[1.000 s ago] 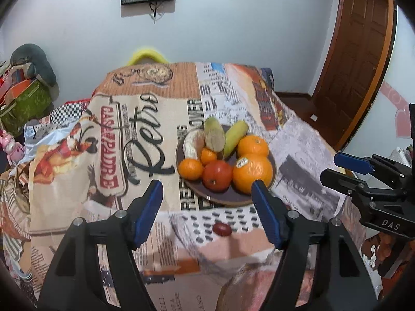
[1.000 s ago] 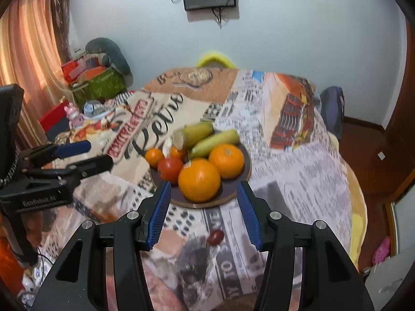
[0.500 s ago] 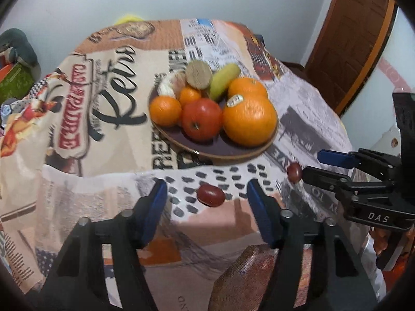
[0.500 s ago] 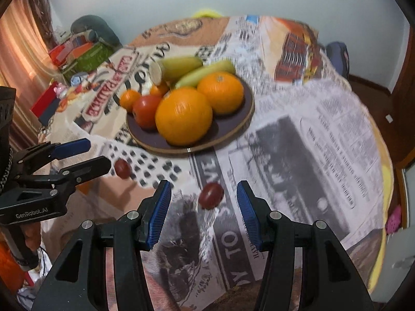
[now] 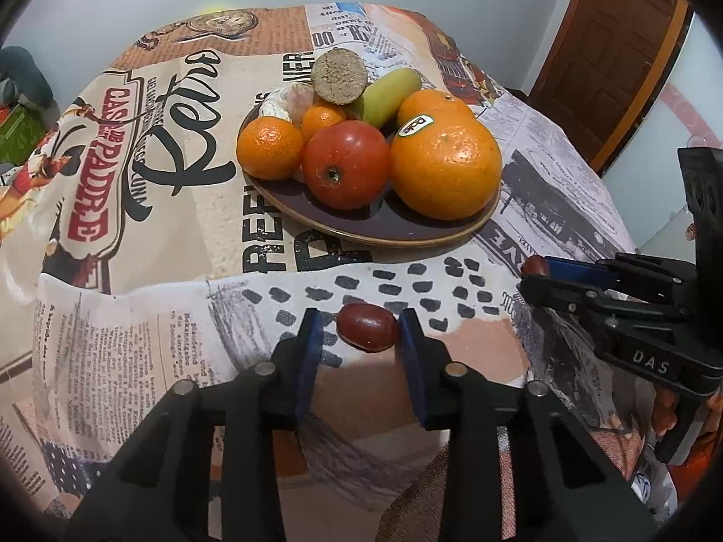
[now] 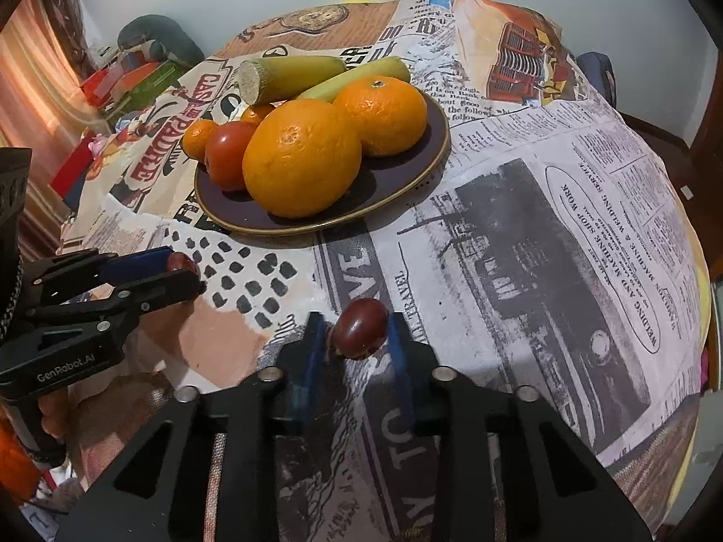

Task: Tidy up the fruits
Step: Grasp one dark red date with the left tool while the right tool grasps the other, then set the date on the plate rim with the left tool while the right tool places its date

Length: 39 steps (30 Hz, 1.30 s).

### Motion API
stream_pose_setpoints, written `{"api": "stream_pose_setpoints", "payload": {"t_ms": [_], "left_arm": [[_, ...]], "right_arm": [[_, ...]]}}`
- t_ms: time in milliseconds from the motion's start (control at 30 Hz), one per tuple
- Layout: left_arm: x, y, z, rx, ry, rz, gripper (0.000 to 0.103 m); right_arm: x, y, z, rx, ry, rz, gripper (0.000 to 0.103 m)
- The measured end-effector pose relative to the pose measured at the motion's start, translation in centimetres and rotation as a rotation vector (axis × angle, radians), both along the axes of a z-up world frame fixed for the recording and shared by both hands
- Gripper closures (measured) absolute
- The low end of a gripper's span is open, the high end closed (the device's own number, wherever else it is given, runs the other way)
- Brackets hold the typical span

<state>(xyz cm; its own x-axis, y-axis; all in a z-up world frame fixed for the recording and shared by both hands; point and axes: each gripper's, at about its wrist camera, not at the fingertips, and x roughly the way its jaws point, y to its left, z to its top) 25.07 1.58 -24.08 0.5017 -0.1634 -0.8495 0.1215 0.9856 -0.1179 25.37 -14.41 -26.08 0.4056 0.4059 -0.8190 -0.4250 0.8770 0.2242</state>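
A dark plate [image 5: 406,230] [image 6: 406,180] holds oranges, a tomato [image 5: 345,165], small tangerines and two corn cobs. Two small dark red fruits lie on the tablecloth in front of it. My left gripper [image 5: 359,332] has narrowed around one red fruit [image 5: 368,327]; the right pad touches it, a small gap shows on the left. My right gripper [image 6: 357,332] has narrowed around the other red fruit [image 6: 359,327], pads close to both sides. Each gripper also shows in the other's view, the left gripper [image 6: 180,271] and the right gripper [image 5: 533,273], each with its fruit between the tips.
The round table has a printed newspaper-pattern cloth [image 5: 158,207] that hangs over the near edge. A wooden door [image 5: 610,45] stands at the right. Bags and clutter [image 6: 135,77] sit to the left of the table.
Both grippers have moved forward and down to the two red fruits and their jaws have narrowed around them. The plate looms larger.
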Motion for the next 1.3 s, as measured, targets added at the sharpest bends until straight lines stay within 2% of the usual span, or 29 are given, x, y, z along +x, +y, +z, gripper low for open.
{"api": "stream_pose_setpoints", "payload": {"t_ms": [33, 300, 567, 767, 1300], "left_arm": [[0.0, 0.0, 0.0, -0.005, 0.001, 0.000, 0.075], [-0.1, -0.2, 0.7, 0.007, -0.011, 0.003, 0.076], [0.9, -0.8, 2.8, -0.010, -0.062, -0.008, 0.077], [2.1, -1.5, 3.2, -0.017, -0.079, -0.017, 0.077], [4.0, -1.4, 1.8, -0.003, -0.062, 0.009, 0.077]], "right_arm": [[0.1, -0.1, 0.0, 0.006, 0.001, -0.001, 0.081], [-0.1, -0.3, 0.7, 0.022, -0.010, -0.005, 0.083], [0.4, -0.5, 3.0, 0.044, -0.075, -0.015, 0.082], [1.7, 0.0, 3.8, 0.044, -0.112, -0.020, 0.082], [5.8, 0.7, 2.1, 0.017, -0.098, -0.012, 0.082]]}}
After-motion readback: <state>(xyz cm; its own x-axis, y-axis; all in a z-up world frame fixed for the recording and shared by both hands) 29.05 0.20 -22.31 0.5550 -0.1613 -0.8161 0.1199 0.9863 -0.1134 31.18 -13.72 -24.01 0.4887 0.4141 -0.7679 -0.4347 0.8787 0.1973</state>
